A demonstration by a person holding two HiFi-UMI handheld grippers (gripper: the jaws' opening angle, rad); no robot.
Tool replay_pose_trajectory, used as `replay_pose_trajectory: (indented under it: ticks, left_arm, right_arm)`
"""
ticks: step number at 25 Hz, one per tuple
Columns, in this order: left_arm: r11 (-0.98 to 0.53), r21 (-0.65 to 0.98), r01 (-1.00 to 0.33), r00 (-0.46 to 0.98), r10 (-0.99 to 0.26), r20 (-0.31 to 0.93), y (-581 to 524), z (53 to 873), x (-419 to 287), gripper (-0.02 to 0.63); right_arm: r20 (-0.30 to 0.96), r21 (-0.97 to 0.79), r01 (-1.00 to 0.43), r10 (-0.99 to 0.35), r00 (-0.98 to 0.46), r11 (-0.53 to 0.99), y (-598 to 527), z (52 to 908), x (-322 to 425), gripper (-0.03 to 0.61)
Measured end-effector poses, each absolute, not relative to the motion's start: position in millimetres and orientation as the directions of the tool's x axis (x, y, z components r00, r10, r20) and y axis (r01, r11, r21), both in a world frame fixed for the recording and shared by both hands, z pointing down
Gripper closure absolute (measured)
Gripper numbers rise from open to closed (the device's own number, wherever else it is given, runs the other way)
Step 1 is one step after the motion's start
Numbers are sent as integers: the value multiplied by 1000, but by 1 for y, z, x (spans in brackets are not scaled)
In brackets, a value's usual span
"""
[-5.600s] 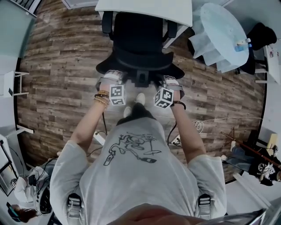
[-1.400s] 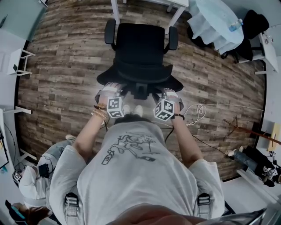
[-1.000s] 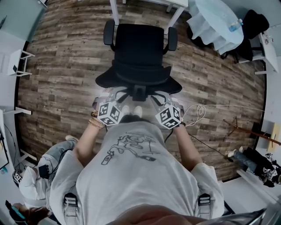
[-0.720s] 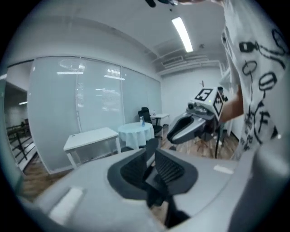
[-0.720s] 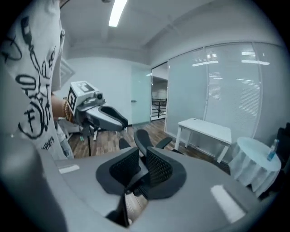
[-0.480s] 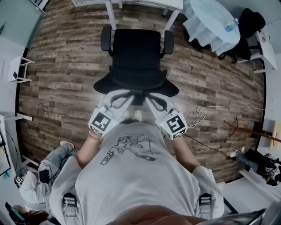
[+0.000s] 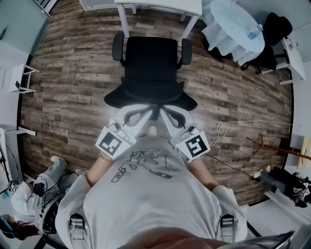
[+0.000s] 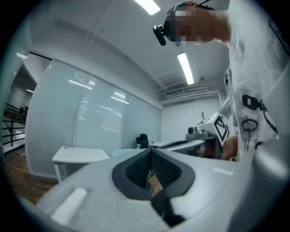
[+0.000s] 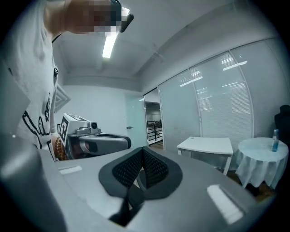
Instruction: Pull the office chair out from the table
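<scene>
The left gripper [image 8: 150, 167] and right gripper [image 9: 142, 165] are closed tight and hold nothing. Just past them, the office chair [image 7: 150, 63] stands clear of the counter [image 7: 160, 6]. It looks heavy but probably rolls easily. Grab its stiff backrest [image 7: 150, 95].

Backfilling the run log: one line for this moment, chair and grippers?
office chair: clear of table | left gripper: just closed, empty, off chair | right gripper: just closed, empty, off chair

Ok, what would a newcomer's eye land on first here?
The black office chair stands mid-floor, clear of the white table at the top edge. Close in front of the person, the left gripper and right gripper are both shut and empty.
</scene>
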State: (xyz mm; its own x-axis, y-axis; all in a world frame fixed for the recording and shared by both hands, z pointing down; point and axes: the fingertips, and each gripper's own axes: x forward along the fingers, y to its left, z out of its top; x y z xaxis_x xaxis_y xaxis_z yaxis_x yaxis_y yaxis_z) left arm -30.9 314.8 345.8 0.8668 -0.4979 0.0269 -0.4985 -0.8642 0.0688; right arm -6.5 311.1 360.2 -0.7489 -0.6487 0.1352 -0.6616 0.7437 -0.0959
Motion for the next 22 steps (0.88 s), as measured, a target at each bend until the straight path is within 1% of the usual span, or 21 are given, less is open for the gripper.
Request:
replay_pose_trajectory:
  ticks: [4, 8, 22]
  left_arm:
    - [-867, 45, -496, 868, -496, 23, 314, 336, -29, 611]
    - [-866, 46, -498, 867, -498, 11, 314, 331, -31, 611]
    - [-865, 50, -499, 867, -498, 31, 312, 337, -37, 611]
  right_arm:
    - [103, -83, -671, -663, -741, 737, 310, 346, -5, 572]
    - [101, -70, -677, -670, -736, 733, 312, 342, -7, 572]
    - [100, -74, -691, -684, -722, 719, 310, 339, -11, 572]
